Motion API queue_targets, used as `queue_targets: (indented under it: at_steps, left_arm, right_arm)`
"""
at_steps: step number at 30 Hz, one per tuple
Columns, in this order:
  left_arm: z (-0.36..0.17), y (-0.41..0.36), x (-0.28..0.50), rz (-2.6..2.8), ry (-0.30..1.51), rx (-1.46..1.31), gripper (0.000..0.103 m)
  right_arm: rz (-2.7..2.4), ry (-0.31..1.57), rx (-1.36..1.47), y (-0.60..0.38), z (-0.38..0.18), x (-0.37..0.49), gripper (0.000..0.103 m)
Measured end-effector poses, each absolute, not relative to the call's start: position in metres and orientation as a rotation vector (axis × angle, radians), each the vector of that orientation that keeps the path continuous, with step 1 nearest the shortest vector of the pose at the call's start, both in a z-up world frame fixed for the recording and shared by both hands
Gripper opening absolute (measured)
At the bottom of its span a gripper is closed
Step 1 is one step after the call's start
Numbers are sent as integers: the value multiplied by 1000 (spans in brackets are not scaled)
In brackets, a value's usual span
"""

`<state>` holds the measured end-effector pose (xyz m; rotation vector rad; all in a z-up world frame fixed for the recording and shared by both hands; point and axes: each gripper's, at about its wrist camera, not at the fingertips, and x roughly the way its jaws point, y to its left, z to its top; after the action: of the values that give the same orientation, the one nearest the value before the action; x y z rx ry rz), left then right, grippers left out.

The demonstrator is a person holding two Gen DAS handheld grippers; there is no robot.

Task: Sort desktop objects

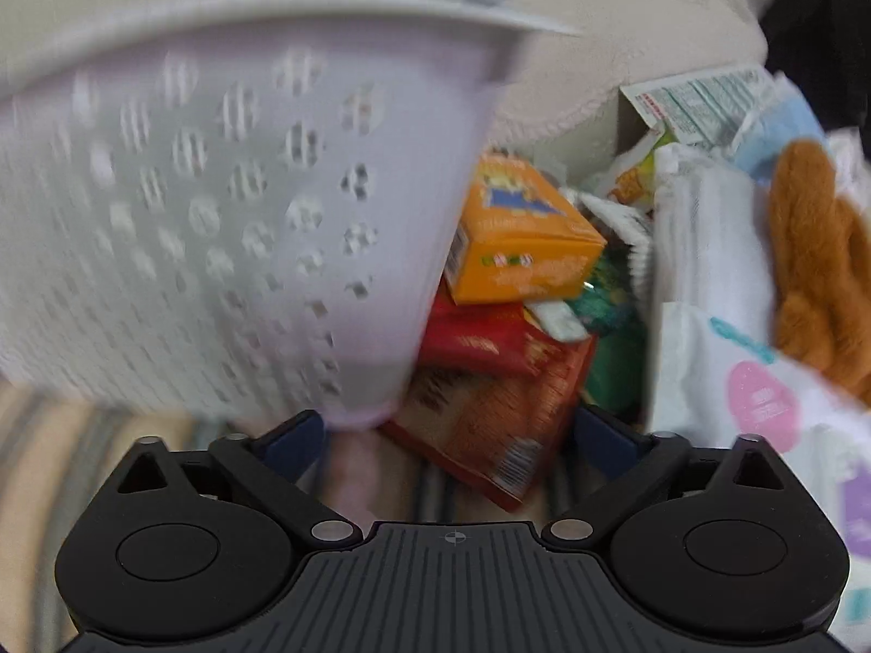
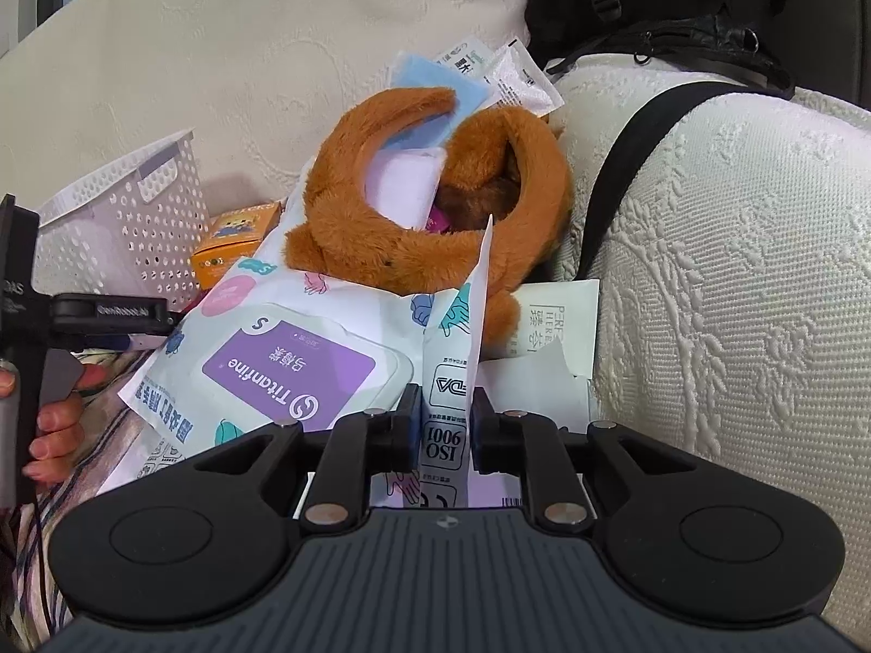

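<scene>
In the left wrist view my left gripper (image 1: 449, 438) is open, just below the tilted white perforated basket (image 1: 218, 207). An orange box (image 1: 517, 239) lies on red snack packets (image 1: 490, 381) just ahead. In the right wrist view my right gripper (image 2: 446, 430) is shut on the edge of a white glove packet (image 2: 452, 359) that stands upright between the fingers. A larger Titanfine glove pack (image 2: 283, 364) lies to its left. A brown plush headband (image 2: 435, 207) rests on the pile behind. The basket (image 2: 125, 223) and orange box (image 2: 234, 245) show at left.
The pile lies on a cream textured sofa (image 2: 735, 272), with a striped cloth (image 2: 71, 468) at the lower left. A black bag with a strap (image 2: 653, 22) sits at the back right. My left gripper's body and the person's hand (image 2: 54, 413) show at the left edge.
</scene>
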<state>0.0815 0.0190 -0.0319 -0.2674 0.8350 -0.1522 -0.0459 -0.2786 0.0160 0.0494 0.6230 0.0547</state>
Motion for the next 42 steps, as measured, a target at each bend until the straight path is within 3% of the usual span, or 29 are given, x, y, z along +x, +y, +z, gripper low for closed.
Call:
queue_targets:
  at_steps: [9, 10, 17, 26, 35, 42]
  left_arm:
    - [-13, 10, 54, -161, 808, -166, 98]
    - [-15, 11, 57, -149, 819, -160, 103]
    - [-34, 29, 75, -223, 953, -276, 103]
    - [-10, 49, 59, -326, 869, -365, 103]
    - [-26, 7, 62, -494, 924, -324, 103]
    - [-10, -20, 35, -552, 791, -231, 78]
  right_arm:
    - [49, 631, 82, -286, 14, -47, 24]
    - [53, 630, 83, -286, 14, -47, 24]
    - [55, 627, 79, -285, 12, -47, 25]
    - [78, 629, 82, -285, 10, -45, 27]
    - [93, 628, 75, -281, 11, -43, 30]
    - [79, 624, 63, -280, 10, -43, 32]
